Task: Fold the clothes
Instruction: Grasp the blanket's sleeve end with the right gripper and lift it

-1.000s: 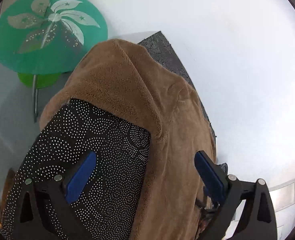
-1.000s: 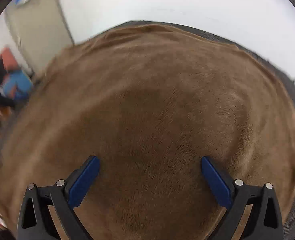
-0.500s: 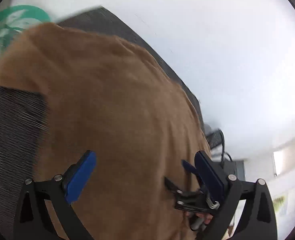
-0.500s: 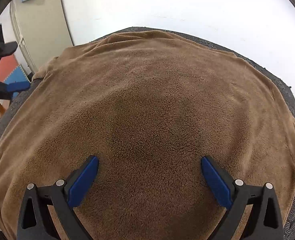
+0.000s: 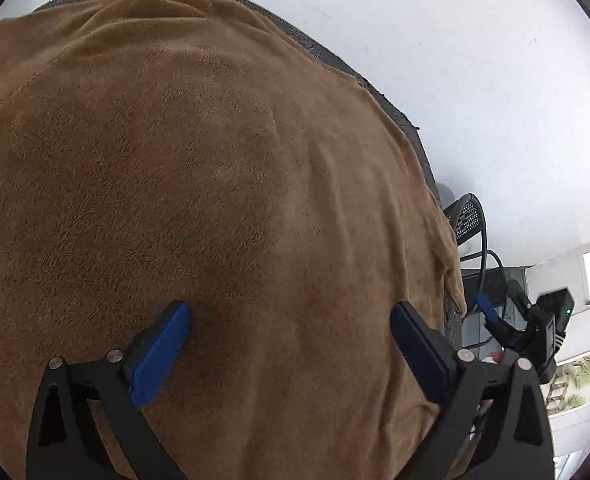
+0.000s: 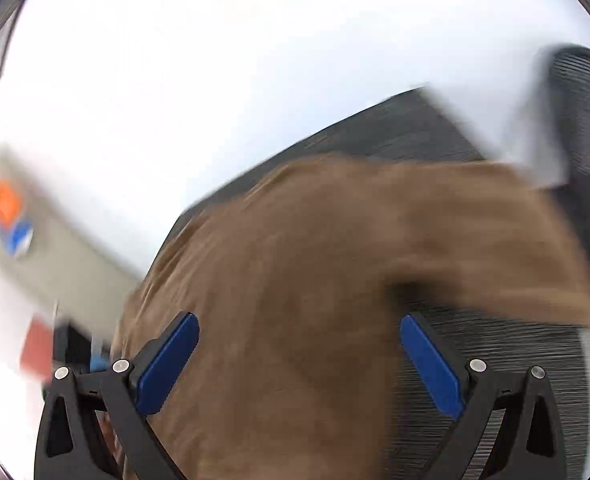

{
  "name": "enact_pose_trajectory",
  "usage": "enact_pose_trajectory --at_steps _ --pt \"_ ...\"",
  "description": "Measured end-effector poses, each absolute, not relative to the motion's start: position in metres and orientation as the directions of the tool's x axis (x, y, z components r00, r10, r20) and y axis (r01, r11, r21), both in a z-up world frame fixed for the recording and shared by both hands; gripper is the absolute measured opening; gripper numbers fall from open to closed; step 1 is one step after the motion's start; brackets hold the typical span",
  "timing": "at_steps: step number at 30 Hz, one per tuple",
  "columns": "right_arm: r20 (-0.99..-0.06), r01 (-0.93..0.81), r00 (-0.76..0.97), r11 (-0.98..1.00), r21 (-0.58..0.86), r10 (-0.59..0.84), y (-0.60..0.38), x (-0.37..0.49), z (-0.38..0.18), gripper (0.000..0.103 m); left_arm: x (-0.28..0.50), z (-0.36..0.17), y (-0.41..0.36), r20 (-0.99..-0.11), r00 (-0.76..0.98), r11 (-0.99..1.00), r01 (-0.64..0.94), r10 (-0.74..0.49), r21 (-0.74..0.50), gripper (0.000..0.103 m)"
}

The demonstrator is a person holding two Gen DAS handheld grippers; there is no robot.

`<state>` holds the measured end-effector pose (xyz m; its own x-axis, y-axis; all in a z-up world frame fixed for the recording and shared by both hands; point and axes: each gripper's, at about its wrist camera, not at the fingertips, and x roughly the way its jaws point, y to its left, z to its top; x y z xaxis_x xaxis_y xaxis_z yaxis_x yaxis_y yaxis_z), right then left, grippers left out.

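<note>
A brown fleece garment (image 5: 223,184) lies spread over a dark grey table (image 5: 379,96) and fills most of the left wrist view. My left gripper (image 5: 291,344) is open and empty just above its near part. In the blurred right wrist view the same garment (image 6: 303,280) shows with one flap (image 6: 495,240) reaching right over the grey table (image 6: 495,380). My right gripper (image 6: 299,360) is open and empty above the cloth. It also shows in the left wrist view (image 5: 491,316) past the garment's right edge.
A white wall (image 5: 455,40) stands behind the table. A black mesh chair (image 5: 469,216) is at the table's right end and shows in the right wrist view (image 6: 583,112). A beige cabinet (image 6: 55,248) and coloured shapes are at the left.
The left gripper swung right from the garment's left edge over its middle; the green round table left view. The right gripper swung quickly to the garment's right side, now blurred.
</note>
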<state>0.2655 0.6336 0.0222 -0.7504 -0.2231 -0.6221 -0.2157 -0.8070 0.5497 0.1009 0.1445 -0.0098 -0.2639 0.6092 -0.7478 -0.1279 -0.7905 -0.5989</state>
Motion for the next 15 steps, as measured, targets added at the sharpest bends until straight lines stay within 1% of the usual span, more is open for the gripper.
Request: enact_pose_trajectory --at_steps 3,6,8,11,15 --pt "-0.654 -0.366 -0.736 -0.712 0.6 -0.173 0.695 0.297 0.014 0.103 0.1 -0.012 0.148 -0.753 -0.277 -0.801 -0.143 0.596 -0.581 0.102" --pt "-0.66 -0.471 -0.72 -0.546 0.692 -0.215 0.744 0.324 -0.009 0.103 0.101 -0.012 0.153 -0.768 -0.287 -0.819 -0.176 0.573 -0.545 0.102" --pt "-0.666 -0.547 -0.711 -0.417 0.726 -0.225 0.767 0.34 -0.03 0.103 0.101 -0.012 0.155 -0.774 -0.295 -0.828 -0.196 0.56 -0.525 0.102" --pt "-0.637 -0.588 -0.724 -0.247 0.771 -0.263 0.788 0.356 -0.06 0.103 0.1 -0.014 0.163 -0.779 -0.305 -0.836 -0.22 0.548 -0.502 0.102" --pt "-0.565 -0.578 -0.744 -0.08 0.812 -0.357 0.799 0.358 -0.092 0.103 0.099 -0.017 0.17 -0.778 -0.311 -0.837 -0.245 0.546 -0.489 0.102"
